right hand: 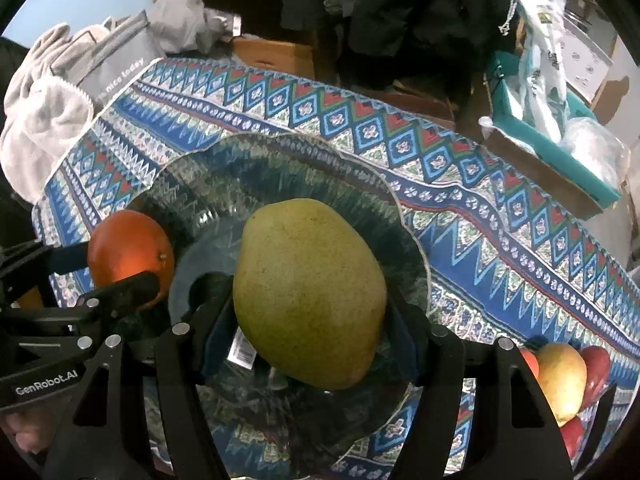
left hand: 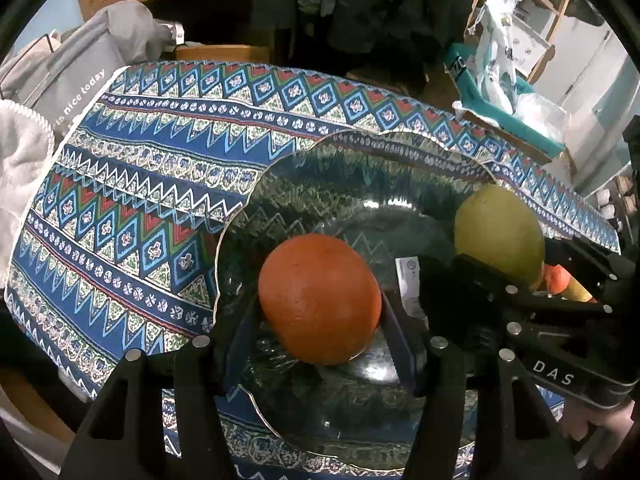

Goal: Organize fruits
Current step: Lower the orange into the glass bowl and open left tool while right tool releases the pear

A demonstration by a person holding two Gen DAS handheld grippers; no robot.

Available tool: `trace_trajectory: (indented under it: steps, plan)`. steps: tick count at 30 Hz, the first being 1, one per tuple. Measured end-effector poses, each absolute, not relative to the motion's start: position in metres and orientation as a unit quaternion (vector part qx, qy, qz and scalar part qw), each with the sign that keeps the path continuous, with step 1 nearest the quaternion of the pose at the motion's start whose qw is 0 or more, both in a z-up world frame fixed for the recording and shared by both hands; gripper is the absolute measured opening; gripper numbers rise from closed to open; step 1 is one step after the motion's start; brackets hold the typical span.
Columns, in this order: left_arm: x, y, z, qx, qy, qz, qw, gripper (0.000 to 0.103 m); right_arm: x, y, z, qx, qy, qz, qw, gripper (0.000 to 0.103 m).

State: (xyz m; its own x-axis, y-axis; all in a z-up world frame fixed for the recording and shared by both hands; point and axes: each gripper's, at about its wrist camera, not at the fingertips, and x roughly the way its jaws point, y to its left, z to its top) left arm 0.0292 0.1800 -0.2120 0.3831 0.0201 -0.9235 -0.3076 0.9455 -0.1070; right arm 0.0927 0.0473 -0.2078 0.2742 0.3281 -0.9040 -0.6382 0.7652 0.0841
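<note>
Claw for claw, you were mid-placement: your left claw (left hand: 320,312) was clamped on the orange (left hand: 319,298) and your right claw (right hand: 308,320) on the green mango (right hand: 309,294), both fruits just above or on the glass plate (left hand: 360,168) on the tabletop (left hand: 140,184). Contact with the plate could not be confirmed. By my judgement, your next move called for seating each fruit before parting the jaws, lest either roll.

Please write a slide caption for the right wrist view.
Right claw holding a green mango above the glass plate.
</note>
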Motion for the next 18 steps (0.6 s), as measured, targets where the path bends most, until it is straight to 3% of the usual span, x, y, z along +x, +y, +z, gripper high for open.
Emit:
trace_trajectory:
  steps: [15, 18]
  plan:
    - [0.034, 0.178, -0.234, -0.137, 0.583, 0.1, 0.795, 0.062, 0.094, 0.05, -0.221, -0.162, 0.535, 0.31, 0.769, 0.068]
    - [0.032, 0.178, -0.226, -0.124, 0.568, 0.104, 0.807, 0.068, 0.093, 0.051, -0.221, -0.169, 0.534, 0.308, 0.769, 0.068]
